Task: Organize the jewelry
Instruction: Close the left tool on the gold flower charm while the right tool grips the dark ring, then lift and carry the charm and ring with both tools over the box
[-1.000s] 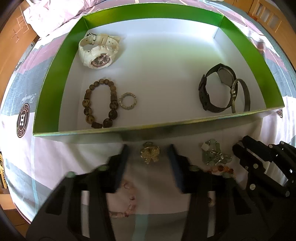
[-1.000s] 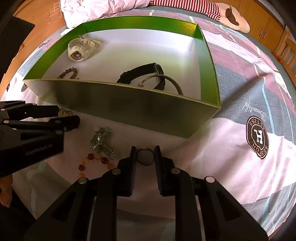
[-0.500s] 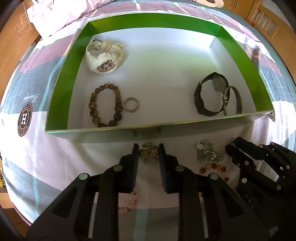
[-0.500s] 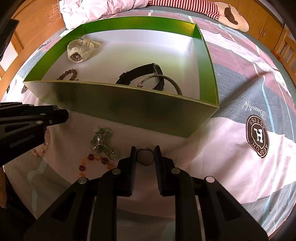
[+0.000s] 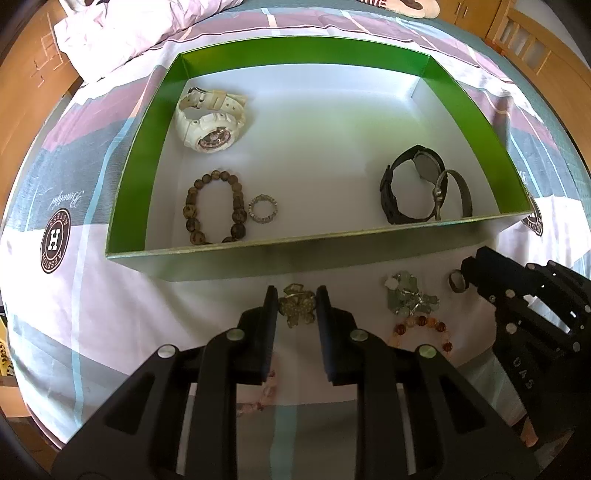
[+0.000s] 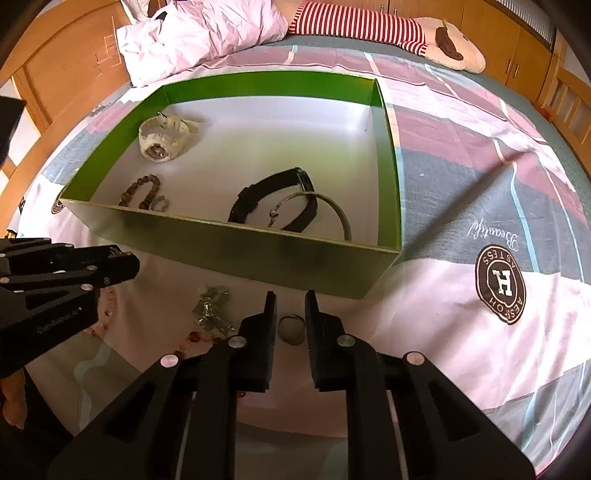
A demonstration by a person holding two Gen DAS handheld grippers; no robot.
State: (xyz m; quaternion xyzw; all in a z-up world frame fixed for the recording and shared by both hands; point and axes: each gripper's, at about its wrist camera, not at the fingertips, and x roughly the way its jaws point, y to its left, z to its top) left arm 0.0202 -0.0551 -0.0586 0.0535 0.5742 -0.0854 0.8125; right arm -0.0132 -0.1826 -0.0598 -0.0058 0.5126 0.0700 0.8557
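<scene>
A green box (image 5: 129,177) (image 6: 391,177) on the bed holds a white watch (image 5: 208,118) (image 6: 162,138), a brown bead bracelet (image 5: 214,206), a small ring band (image 5: 263,208), a black watch (image 5: 410,184) (image 6: 273,205) and a thin bangle (image 5: 456,192). My left gripper (image 5: 296,308) is shut on a gold brooch (image 5: 297,304), lifted in front of the box. My right gripper (image 6: 289,319) is shut on a dark ring (image 6: 291,328) just above the sheet. A pale green charm piece (image 5: 408,295) (image 6: 212,306) and an amber bead bracelet (image 5: 421,326) lie between them.
A pink bead bracelet (image 5: 264,395) lies on the sheet under my left gripper. A crumpled pink quilt (image 6: 207,33) and a striped plush toy (image 6: 373,29) lie beyond the box. Wooden furniture surrounds the bed.
My left gripper shut on the gold brooch and rose with it, so the box looks farther away. My right gripper rose slightly with the dark ring.
</scene>
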